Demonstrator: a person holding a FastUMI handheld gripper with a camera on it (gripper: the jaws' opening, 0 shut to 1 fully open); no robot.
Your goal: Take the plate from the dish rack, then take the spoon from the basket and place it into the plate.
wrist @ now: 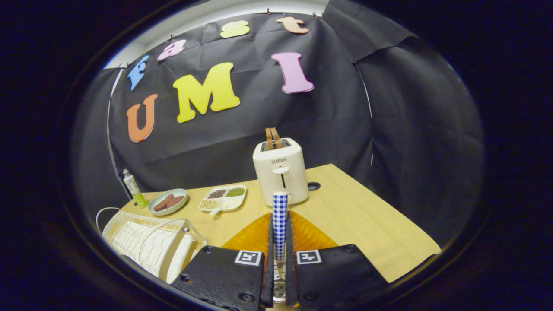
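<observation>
Desk [371, 229]: wooden, lower half of frame.
Dish rack [147, 242]: lower left.
Plate [306, 235]: amber, under the tongs.
Toaster [281, 172]: centre, beyond the plate.
Tongs [279, 242]: nearly together, clamped on the spoon [280, 216], checked handle upright.

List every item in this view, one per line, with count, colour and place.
Spoon: one, blue-and-white checked handle, upright between the jaws.
Plate: one, amber, on the table just ahead of the jaws.
Toaster: one, cream, beyond the plate, two brown slices in it.
Divided tray: one, white, holding grains, beside the toaster.
Bowl: one, pale green, holding sausages, beside the tray.
Bottle: one, clear and green, by the bowl.
Dish rack: one, white, beside the gripper.
Table: one, light wood.
Gripper: one, jaws shut on the spoon.
</observation>
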